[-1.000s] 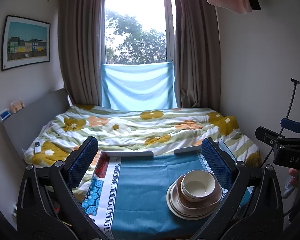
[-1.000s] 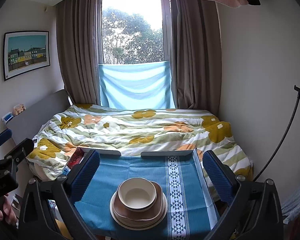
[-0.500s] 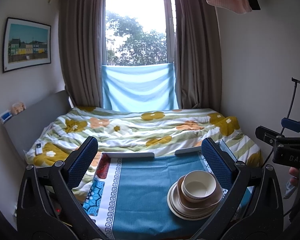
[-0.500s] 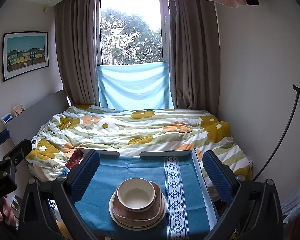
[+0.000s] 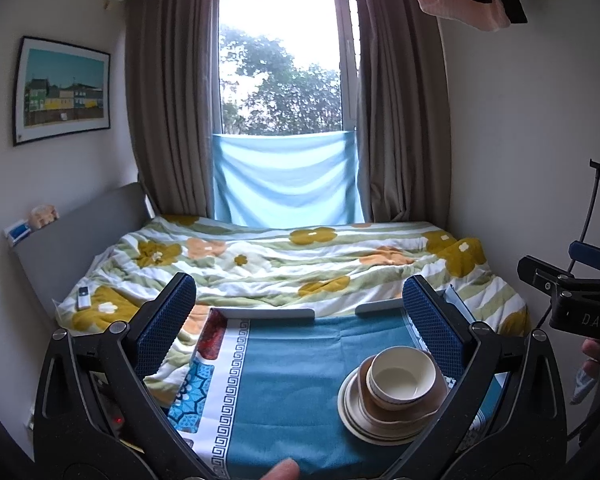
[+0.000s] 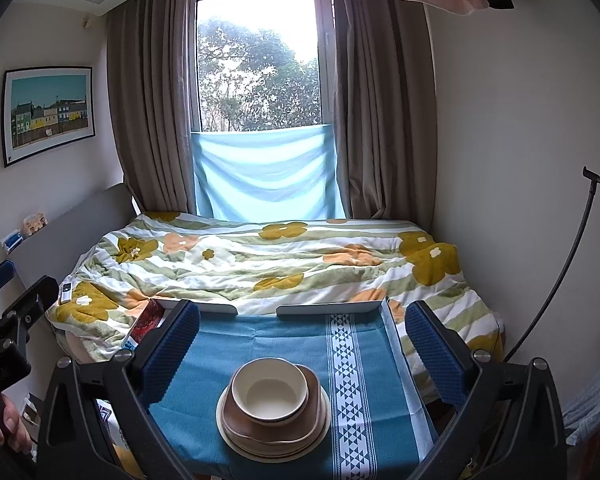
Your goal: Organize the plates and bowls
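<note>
Nearest the cameras, the left gripper (image 5: 298,318) and right gripper (image 6: 302,344) hang with jaws spread wide, holding nothing. Beyond them, on the table's teal cloth (image 6: 260,344), a cream bowl (image 6: 270,392) already sits nested atop brown and cream plates (image 6: 274,440); stacking looks finished. Farther off lies the bed (image 6: 260,264).

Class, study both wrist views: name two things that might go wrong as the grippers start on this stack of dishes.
1. The cream bowl tops a stack of brown and cream plates; a careless lift may topple it.
2. The blue patterned tablecloth could drag if a plate slides.
Both the left gripper and right gripper are open.
</note>
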### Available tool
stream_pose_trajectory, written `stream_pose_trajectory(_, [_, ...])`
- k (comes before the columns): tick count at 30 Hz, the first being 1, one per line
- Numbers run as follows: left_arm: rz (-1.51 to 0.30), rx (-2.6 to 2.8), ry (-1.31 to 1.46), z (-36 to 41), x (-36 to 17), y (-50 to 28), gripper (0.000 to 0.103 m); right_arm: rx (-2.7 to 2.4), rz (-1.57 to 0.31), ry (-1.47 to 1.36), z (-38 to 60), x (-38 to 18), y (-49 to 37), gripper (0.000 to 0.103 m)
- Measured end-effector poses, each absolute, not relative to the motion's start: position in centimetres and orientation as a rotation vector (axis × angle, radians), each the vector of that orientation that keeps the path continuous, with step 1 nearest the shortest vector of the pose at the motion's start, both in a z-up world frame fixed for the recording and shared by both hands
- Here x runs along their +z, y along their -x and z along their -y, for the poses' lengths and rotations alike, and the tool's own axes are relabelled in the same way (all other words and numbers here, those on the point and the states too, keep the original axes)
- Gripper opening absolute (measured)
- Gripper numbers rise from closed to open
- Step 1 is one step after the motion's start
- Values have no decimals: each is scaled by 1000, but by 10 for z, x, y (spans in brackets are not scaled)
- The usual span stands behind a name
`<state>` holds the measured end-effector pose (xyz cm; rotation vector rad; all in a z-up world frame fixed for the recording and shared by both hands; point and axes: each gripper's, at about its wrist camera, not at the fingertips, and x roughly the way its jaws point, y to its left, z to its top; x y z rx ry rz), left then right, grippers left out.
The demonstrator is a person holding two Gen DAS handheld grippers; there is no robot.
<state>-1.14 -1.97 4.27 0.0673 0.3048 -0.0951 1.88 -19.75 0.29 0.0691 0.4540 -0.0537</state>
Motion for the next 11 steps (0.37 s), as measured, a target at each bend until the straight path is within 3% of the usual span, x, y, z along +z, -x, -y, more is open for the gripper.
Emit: stream_pose_trajectory(11, [-272,-88,-79,37,43,15,103,-41,-458,-69,204,3,-22,102])
